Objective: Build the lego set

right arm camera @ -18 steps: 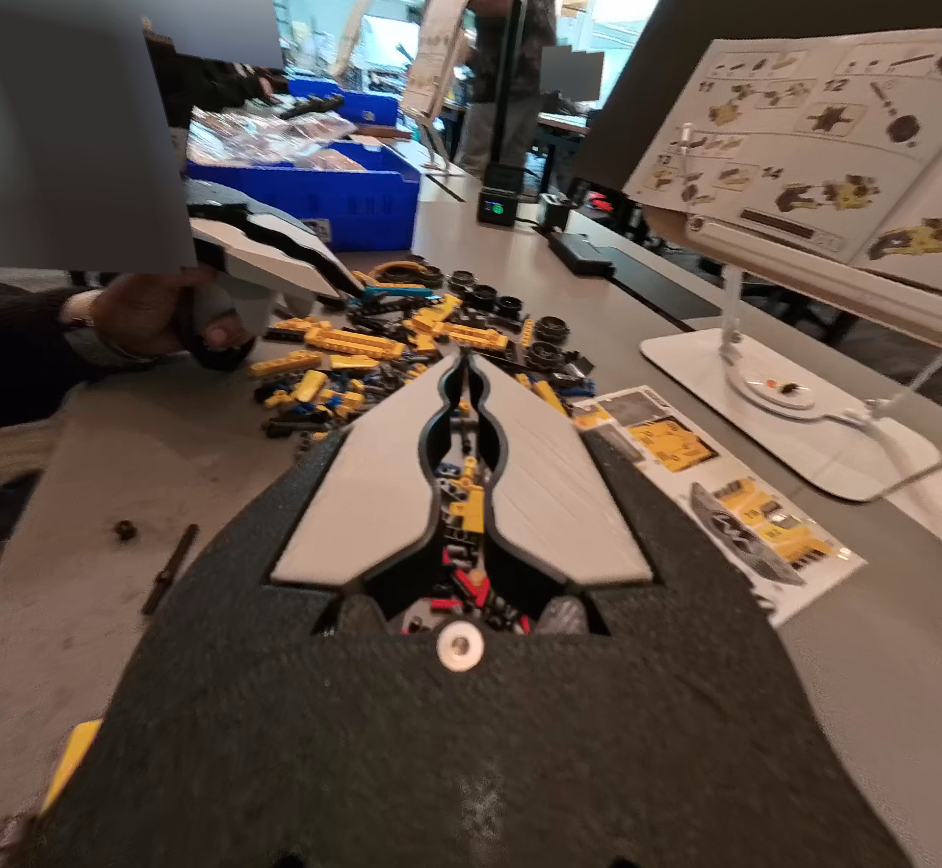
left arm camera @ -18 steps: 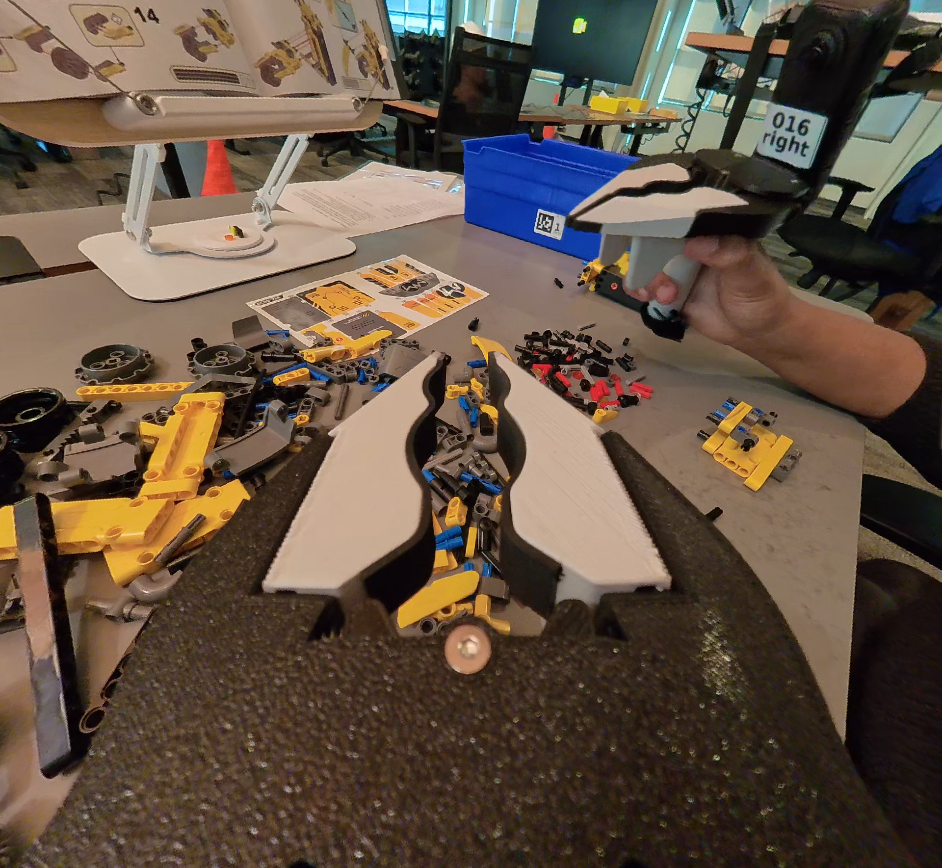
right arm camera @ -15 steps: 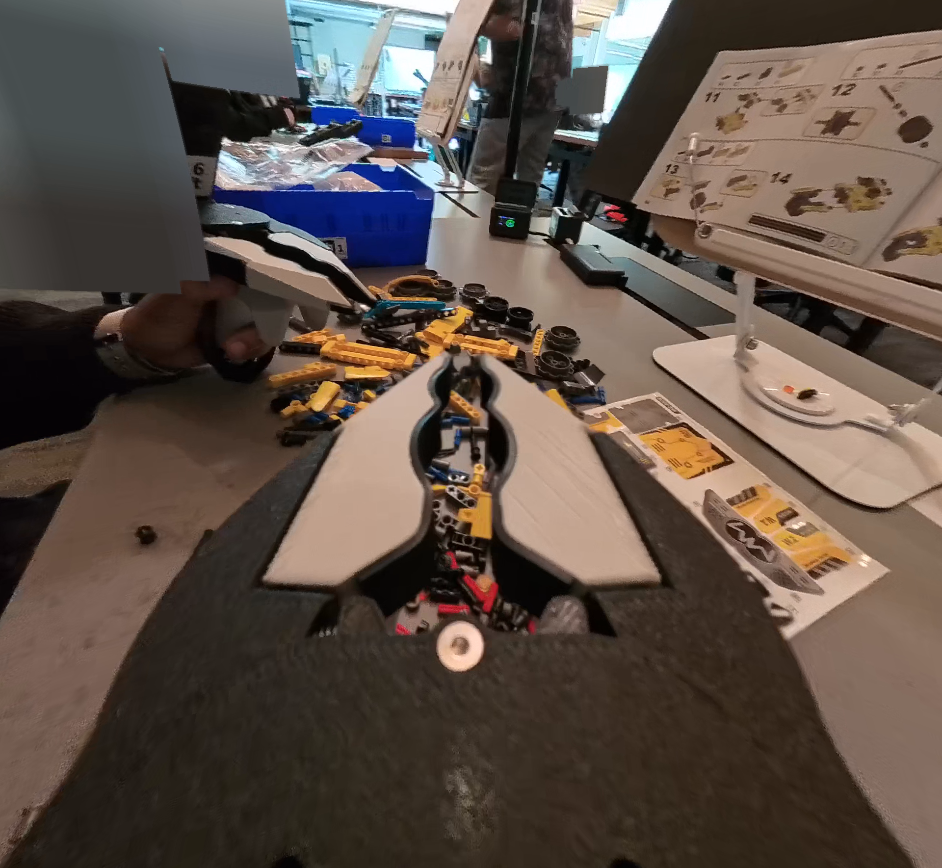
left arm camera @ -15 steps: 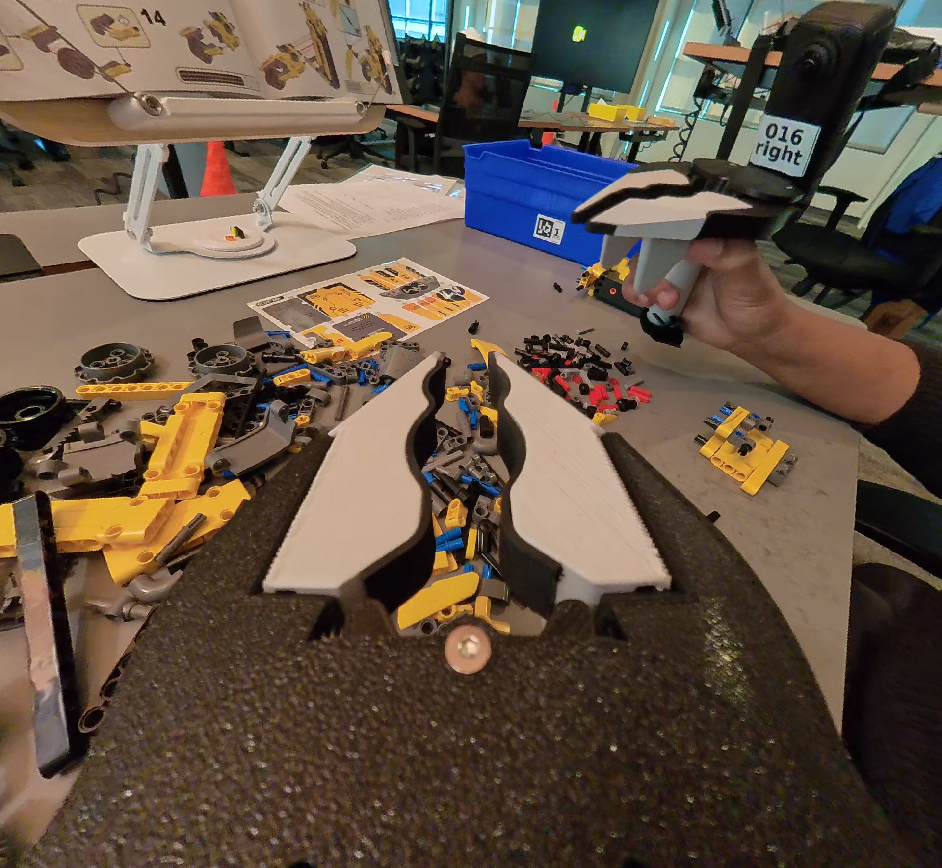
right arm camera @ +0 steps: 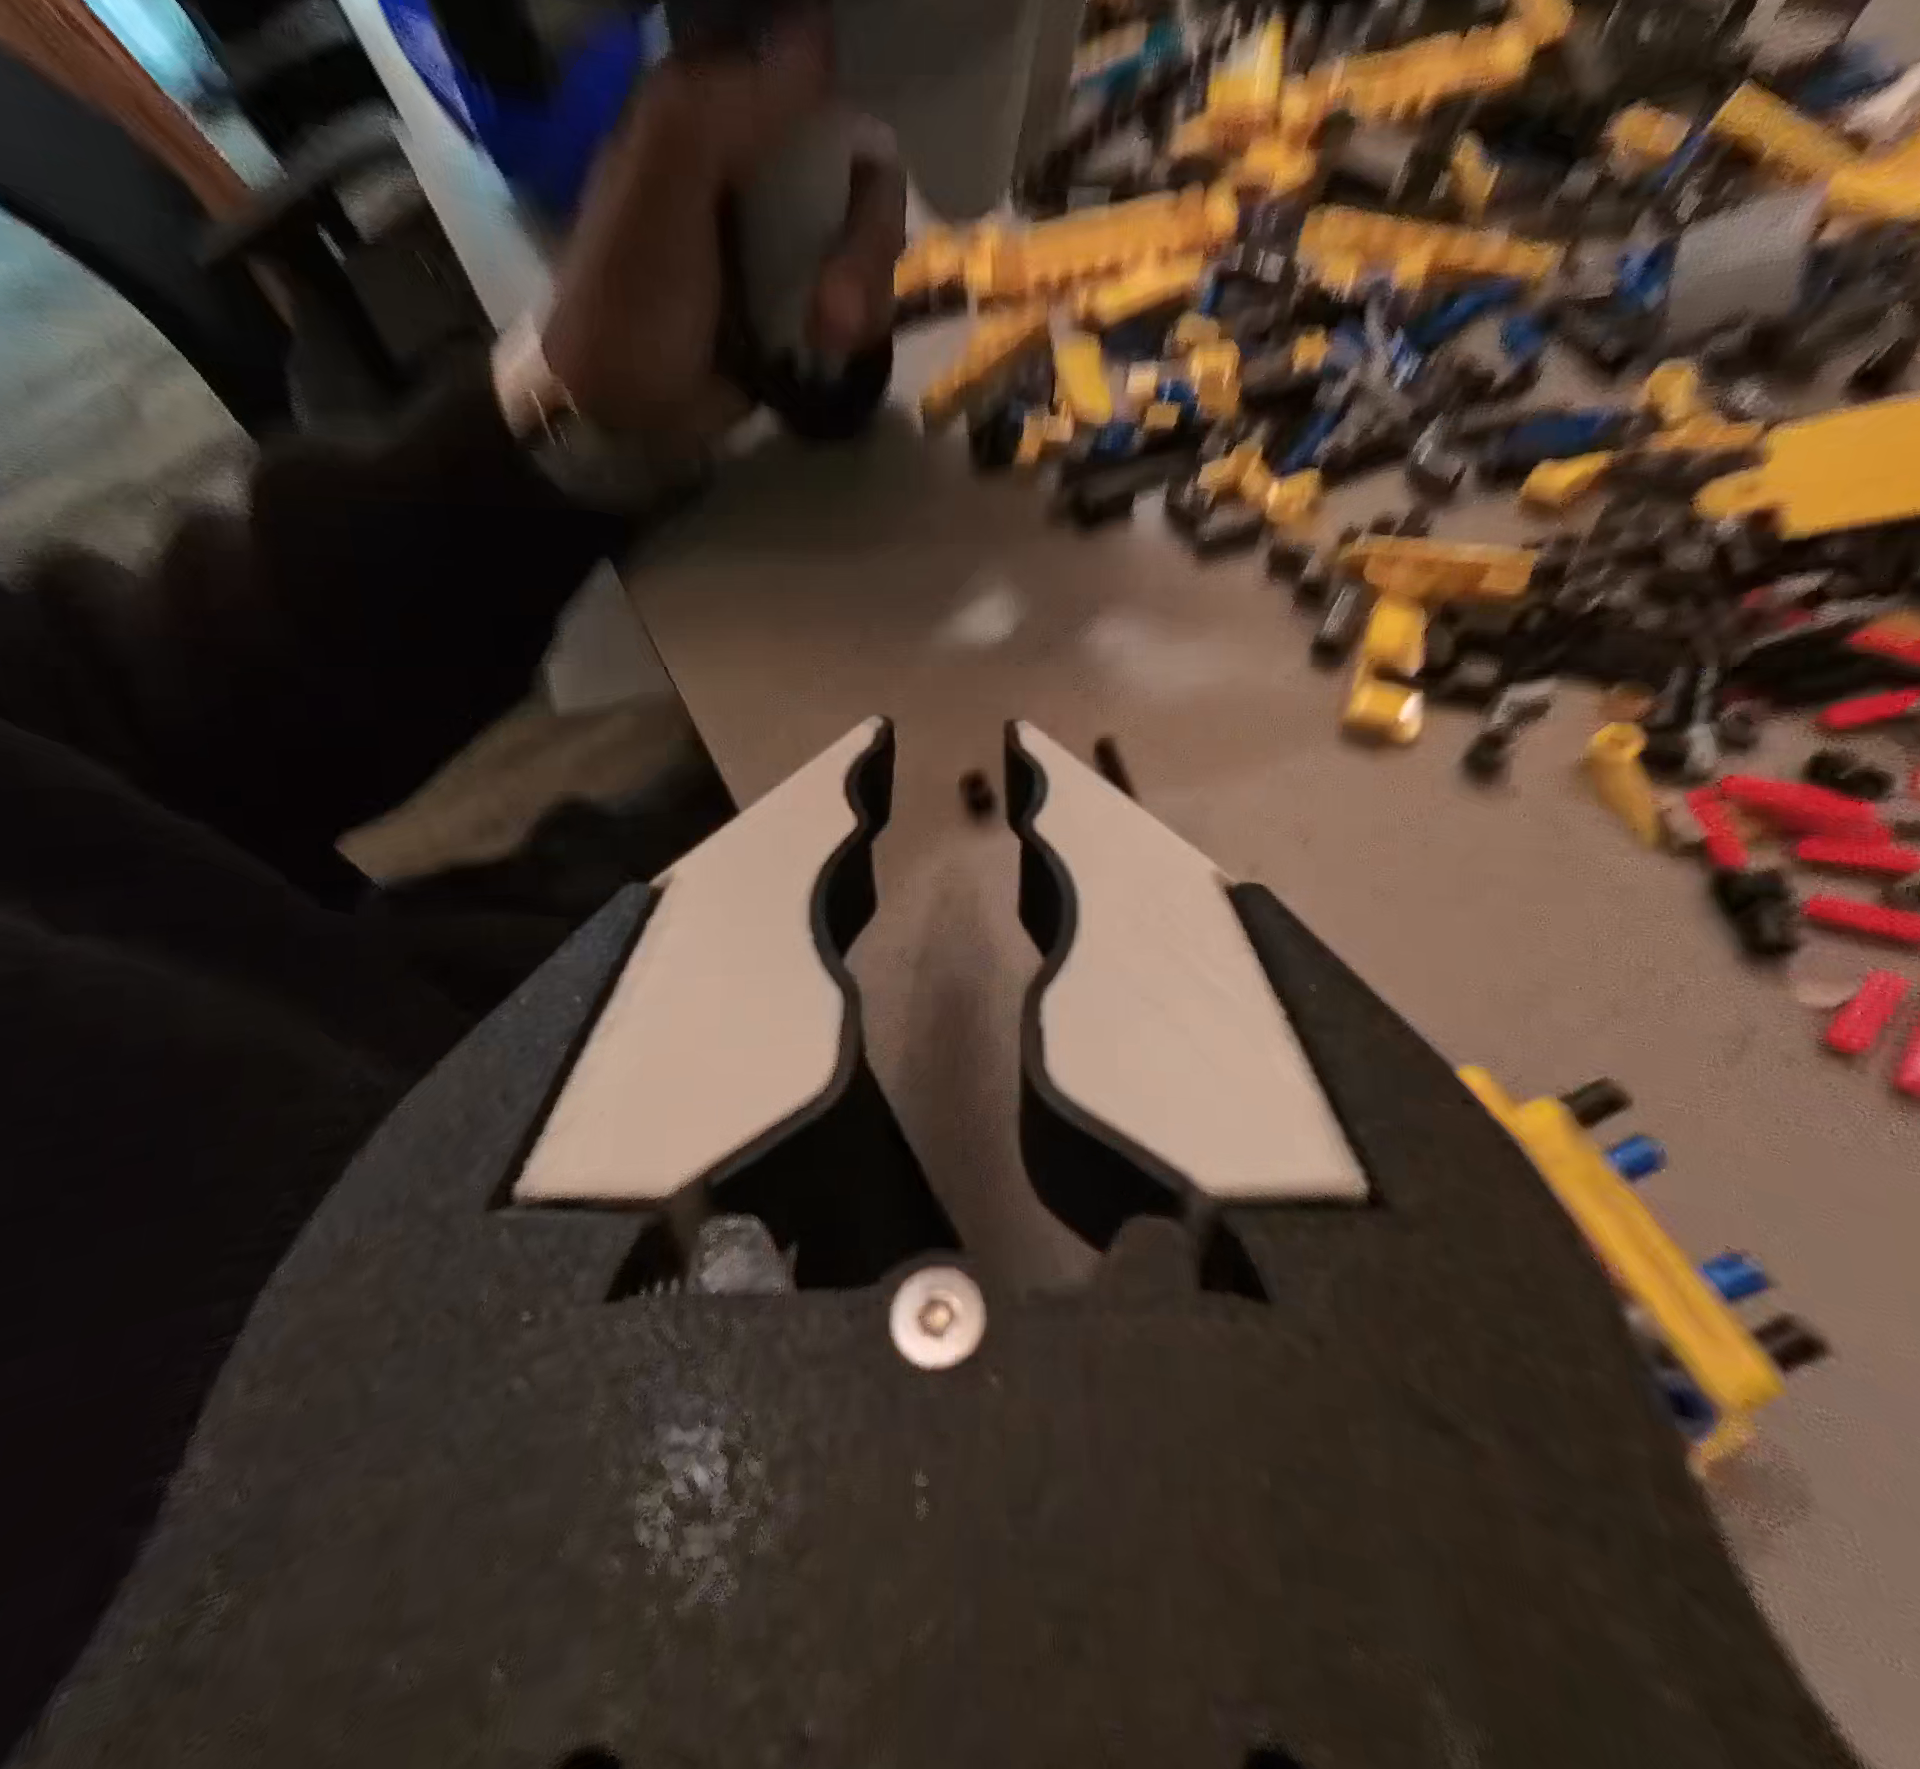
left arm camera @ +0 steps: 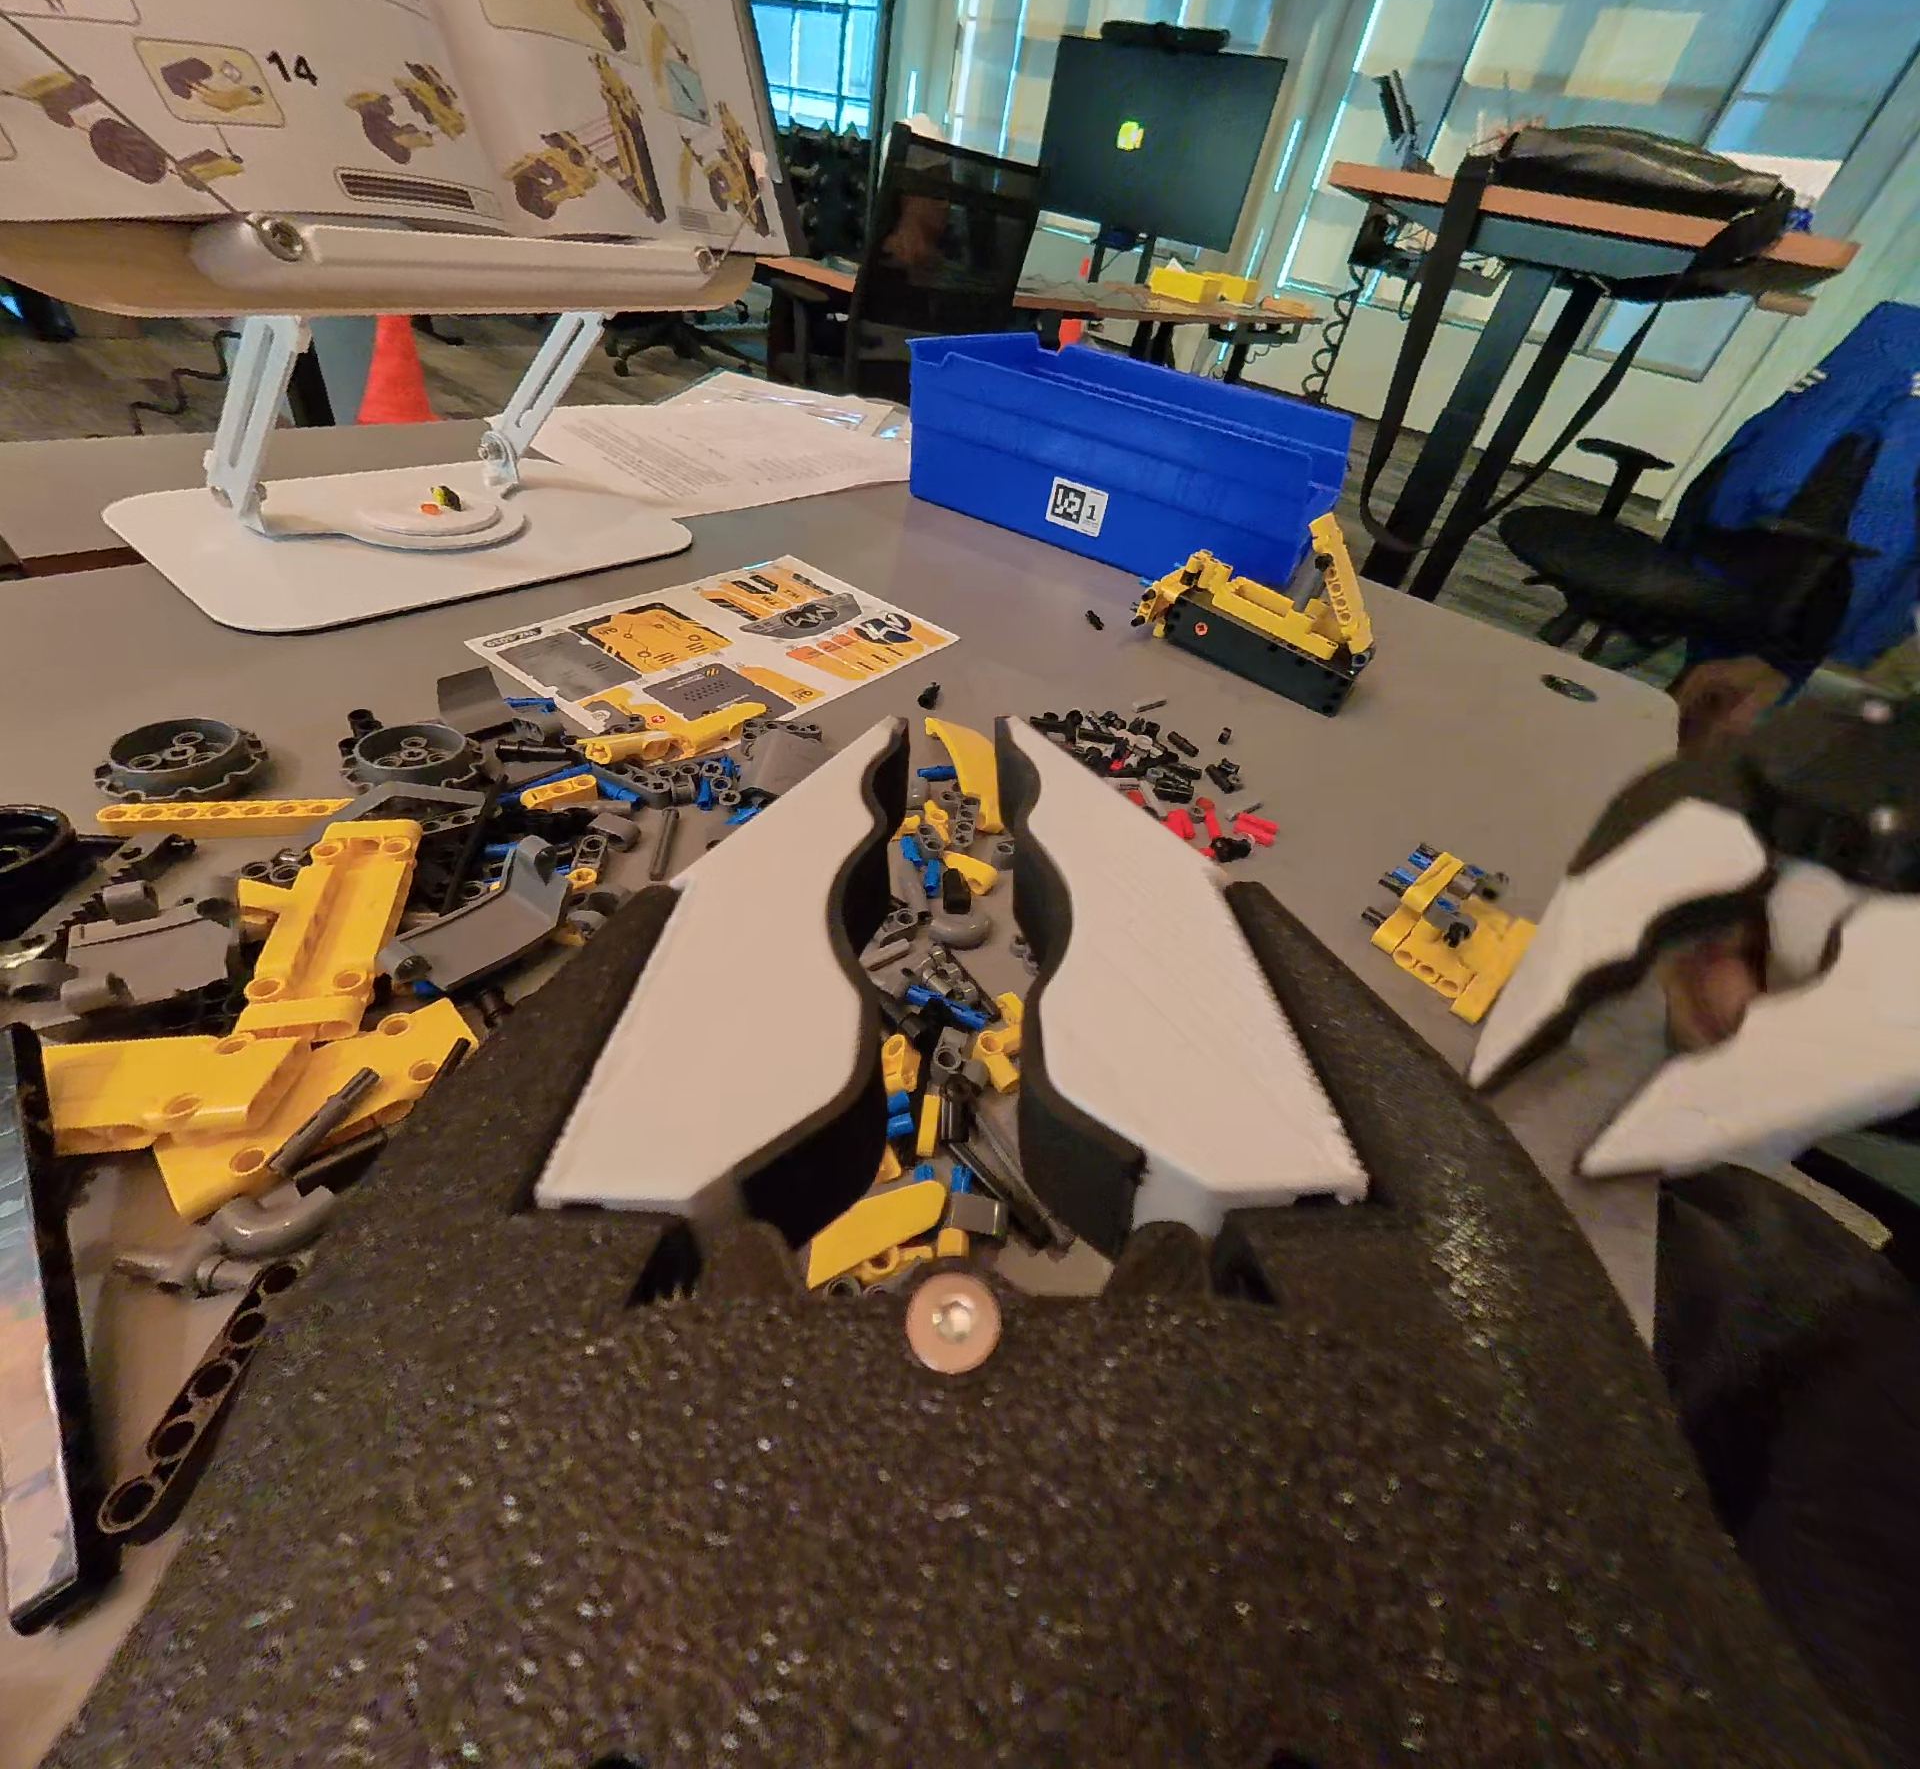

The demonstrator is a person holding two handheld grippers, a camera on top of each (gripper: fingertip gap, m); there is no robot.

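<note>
My left gripper [left arm camera: 951, 743] is open and empty, low over a heap of small yellow, blue and grey bricks [left arm camera: 945, 981]. My right gripper [right arm camera: 948, 732] is open and empty, pointing down at bare grey table [right arm camera: 1195, 888] near its front edge. A small black pin [right arm camera: 975, 792] lies just past its tips, and a second one [right arm camera: 1110, 758] lies beside the right finger. In the left wrist view the right gripper [left arm camera: 1532, 1127] shows at the right, next to a small yellow subassembly [left arm camera: 1449, 930], which also shows in the blurred right wrist view [right arm camera: 1621, 1231].
Larger yellow and grey parts [left arm camera: 312, 950] lie left. Red and black pins [left arm camera: 1174, 784] lie beyond the fingers. A yellow-black built block [left arm camera: 1257, 618] stands before a blue bin [left arm camera: 1122, 452]. A sticker sheet [left arm camera: 707, 649] and a booklet on a white stand [left arm camera: 364, 57] are behind. A hand [right arm camera: 727, 265] holds the left gripper. The grippers' ends are close to 15 centimetres from one another.
The right gripper has swung down from above the pins to the table's front edge by the yellow subassembly, and its jaws have opened. The left gripper has barely moved.
</note>
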